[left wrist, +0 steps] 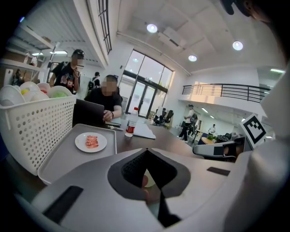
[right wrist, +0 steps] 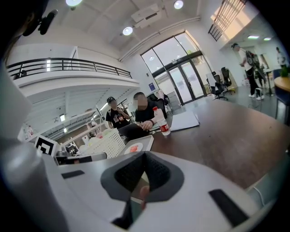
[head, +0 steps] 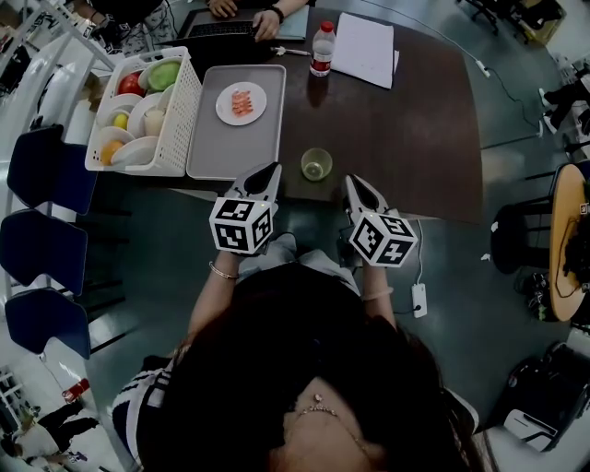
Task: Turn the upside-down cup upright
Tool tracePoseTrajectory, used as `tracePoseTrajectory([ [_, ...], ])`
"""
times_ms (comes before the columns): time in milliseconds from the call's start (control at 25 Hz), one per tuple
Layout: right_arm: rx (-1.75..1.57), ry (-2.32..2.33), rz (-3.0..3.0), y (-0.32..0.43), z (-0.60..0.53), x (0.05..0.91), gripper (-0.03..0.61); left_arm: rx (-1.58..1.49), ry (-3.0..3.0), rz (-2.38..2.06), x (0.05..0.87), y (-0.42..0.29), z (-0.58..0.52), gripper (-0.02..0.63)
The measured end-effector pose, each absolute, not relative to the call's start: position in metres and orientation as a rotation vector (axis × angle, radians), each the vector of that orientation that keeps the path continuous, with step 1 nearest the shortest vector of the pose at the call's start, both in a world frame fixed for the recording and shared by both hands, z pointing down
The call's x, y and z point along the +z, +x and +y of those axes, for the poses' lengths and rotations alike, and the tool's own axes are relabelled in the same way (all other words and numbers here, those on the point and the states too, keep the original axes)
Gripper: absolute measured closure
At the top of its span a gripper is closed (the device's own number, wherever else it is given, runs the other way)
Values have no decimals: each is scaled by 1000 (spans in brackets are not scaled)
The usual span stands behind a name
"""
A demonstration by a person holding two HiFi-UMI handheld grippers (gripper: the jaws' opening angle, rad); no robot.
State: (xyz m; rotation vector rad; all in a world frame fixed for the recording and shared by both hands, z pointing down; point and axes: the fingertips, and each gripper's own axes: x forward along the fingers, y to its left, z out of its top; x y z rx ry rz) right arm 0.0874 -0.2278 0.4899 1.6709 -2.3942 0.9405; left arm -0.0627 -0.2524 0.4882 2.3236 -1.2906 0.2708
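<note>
A small clear greenish cup stands near the front edge of the dark brown table. From above its round rim shows, and it seems to stand mouth up. My left gripper sits just left of the cup, apart from it, with its jaws shut and nothing between them. My right gripper is just right of the cup, also shut and empty. In the left gripper view the closed jaws hide most of the cup. The right gripper view shows its closed jaws pointing across the table.
A grey tray holding a plate of pink food lies left of the cup. A white basket of bowls and fruit stands beside it. A water bottle, papers and a person's laptop are at the far edge.
</note>
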Motion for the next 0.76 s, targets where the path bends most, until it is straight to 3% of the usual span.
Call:
tracePoseTrajectory([
  [760, 915, 1693, -2412, 87, -226, 483, 561, 127, 2431, -1171, 474, -47, -240, 611],
])
